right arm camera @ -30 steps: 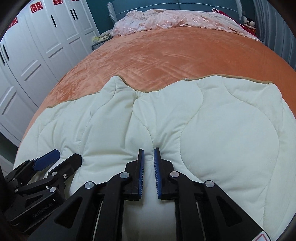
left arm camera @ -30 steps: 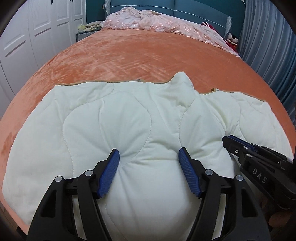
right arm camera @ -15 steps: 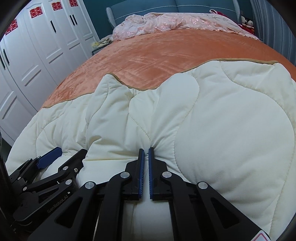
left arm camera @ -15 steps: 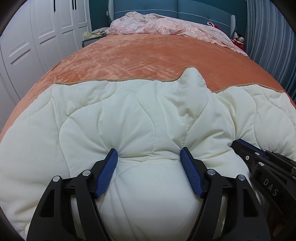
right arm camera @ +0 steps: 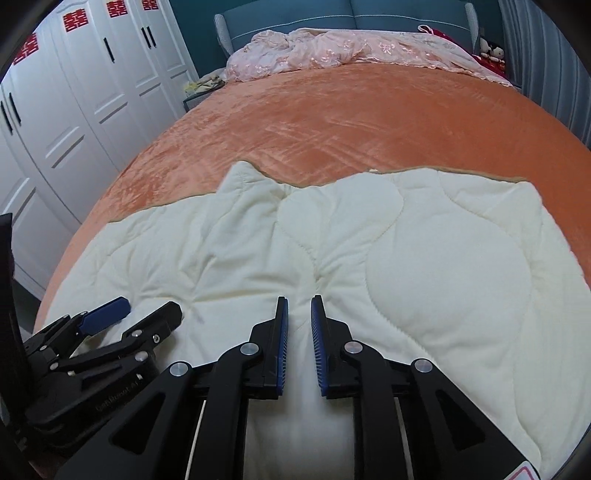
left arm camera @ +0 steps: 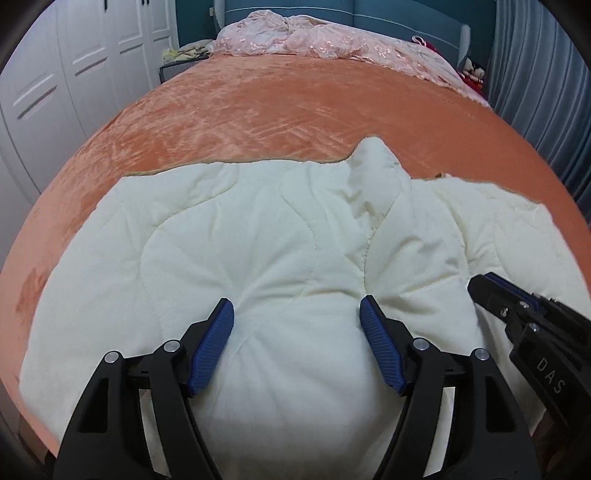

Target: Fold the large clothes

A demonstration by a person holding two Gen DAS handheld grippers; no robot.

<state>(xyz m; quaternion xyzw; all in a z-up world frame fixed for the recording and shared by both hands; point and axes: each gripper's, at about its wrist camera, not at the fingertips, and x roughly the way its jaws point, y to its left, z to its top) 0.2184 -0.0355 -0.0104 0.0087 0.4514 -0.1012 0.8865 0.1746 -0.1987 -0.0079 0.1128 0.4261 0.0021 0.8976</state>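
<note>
A thick cream quilt [left arm camera: 258, 240] lies spread across the near end of the orange bed cover [left arm camera: 277, 110], with one corner peaking up at its far edge. My left gripper [left arm camera: 295, 306] stands wide, its blue pads pressed into a fat bulge of the quilt, and creases fan out from both pads. In the right wrist view the quilt [right arm camera: 443, 258] puckers at the tips of my right gripper [right arm camera: 298, 306]. Its jaws are opening, a narrow fold still pinched between them. The grippers sit side by side: the left gripper [right arm camera: 147, 308] shows low on the left there, the right gripper [left arm camera: 491, 284] at the left view's right edge.
Crumpled pink bedding [right arm camera: 332, 48] is heaped at the far end against a teal headboard [right arm camera: 369, 14]. White wardrobe doors [right arm camera: 74, 110] run along the left side of the bed. Grey curtains [left arm camera: 535, 74] hang on the right.
Both grippers dipped closer to the quilt and have come back up a little, the bunched cloth settling flatter. The right jaws closed tight on the fold, then parted slightly. The left grip is unchanged.
</note>
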